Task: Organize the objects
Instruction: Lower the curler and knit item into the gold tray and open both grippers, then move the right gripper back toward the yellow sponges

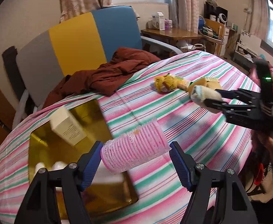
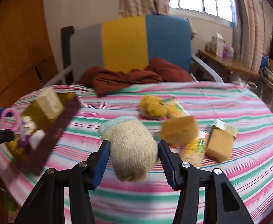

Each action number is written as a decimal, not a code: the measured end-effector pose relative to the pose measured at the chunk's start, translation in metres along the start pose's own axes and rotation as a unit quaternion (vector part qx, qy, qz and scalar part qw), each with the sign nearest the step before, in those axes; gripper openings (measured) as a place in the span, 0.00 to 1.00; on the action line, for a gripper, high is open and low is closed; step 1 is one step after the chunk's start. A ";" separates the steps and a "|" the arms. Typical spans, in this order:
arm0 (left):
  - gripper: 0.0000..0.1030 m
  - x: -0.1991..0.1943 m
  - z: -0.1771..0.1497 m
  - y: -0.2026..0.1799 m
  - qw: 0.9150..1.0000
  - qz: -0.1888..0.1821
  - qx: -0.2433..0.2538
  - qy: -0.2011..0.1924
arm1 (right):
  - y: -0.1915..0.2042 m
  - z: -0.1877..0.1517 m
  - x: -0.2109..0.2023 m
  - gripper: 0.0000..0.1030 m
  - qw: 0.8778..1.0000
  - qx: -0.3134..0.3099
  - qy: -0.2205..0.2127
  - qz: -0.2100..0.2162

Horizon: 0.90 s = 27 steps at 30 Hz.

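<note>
My left gripper [image 1: 135, 160] is shut on a pink ribbed hair roller [image 1: 136, 149], held end to end between the blue pads above the near right corner of a gold-lined box [image 1: 43, 149]. A cream carton [image 1: 67, 128] leans inside that box. At the right, my right gripper [image 1: 211, 100] holds a cream knitted roll [image 1: 205, 93]. In the right wrist view my right gripper [image 2: 133, 160] is shut on the knitted roll [image 2: 130, 145], lifted over the striped cloth. The box [image 2: 58, 130] lies to the left, with the roller [image 2: 9, 119] at its near end.
Yellow sponges [image 2: 179, 130] [image 2: 220, 141] and a yellow scrubber [image 2: 152, 107] lie in the middle of the round striped table [image 2: 173, 196]. A rust-brown cloth [image 1: 108, 76] drapes over the far edge, before a grey, yellow and blue chair [image 1: 76, 43]. A wooden desk [image 1: 175, 33] stands behind.
</note>
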<state>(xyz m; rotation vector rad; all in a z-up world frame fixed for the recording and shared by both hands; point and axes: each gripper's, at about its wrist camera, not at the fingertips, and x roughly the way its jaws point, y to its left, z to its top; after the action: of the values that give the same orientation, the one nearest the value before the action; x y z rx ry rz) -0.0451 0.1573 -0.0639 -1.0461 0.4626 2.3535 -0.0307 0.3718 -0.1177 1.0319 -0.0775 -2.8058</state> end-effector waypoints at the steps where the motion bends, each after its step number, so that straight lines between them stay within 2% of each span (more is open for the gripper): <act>1: 0.71 -0.004 -0.005 0.006 1.000 0.007 -0.005 -0.001 | 0.011 0.001 -0.004 0.52 1.000 -0.001 -0.004 0.011; 9: 0.71 -0.035 -0.042 0.058 0.997 0.046 -0.054 -0.010 | 0.104 0.017 -0.010 0.52 0.996 -0.052 -0.018 0.076; 15: 0.72 -0.042 -0.063 0.107 0.992 0.088 -0.087 -0.005 | 0.175 0.039 0.010 0.52 0.987 -0.098 -0.010 0.124; 17: 0.74 -0.036 -0.066 0.124 0.990 0.095 -0.100 0.002 | 0.199 0.045 0.028 0.52 0.986 -0.116 0.002 0.123; 19: 0.75 -0.022 -0.065 0.138 0.987 0.125 -0.104 0.017 | 0.217 0.047 0.049 0.53 0.985 -0.130 0.025 0.113; 21: 0.86 -0.008 -0.063 0.153 0.984 0.139 -0.109 0.031 | 0.231 0.045 0.072 0.53 0.982 -0.141 0.058 0.114; 25: 0.87 0.009 -0.060 0.170 0.979 0.154 -0.126 0.041 | 0.243 0.036 0.092 0.54 0.981 -0.153 0.073 0.094; 27: 0.90 0.011 -0.061 0.177 0.978 0.151 -0.140 0.041 | 0.242 0.031 0.085 0.54 0.982 -0.158 0.057 0.089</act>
<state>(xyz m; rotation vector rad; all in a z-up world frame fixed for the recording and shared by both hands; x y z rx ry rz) -0.1190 -0.0122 -0.0943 -1.2822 0.3476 2.7111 -0.0846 0.1190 -0.1237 1.0460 0.2661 -2.4885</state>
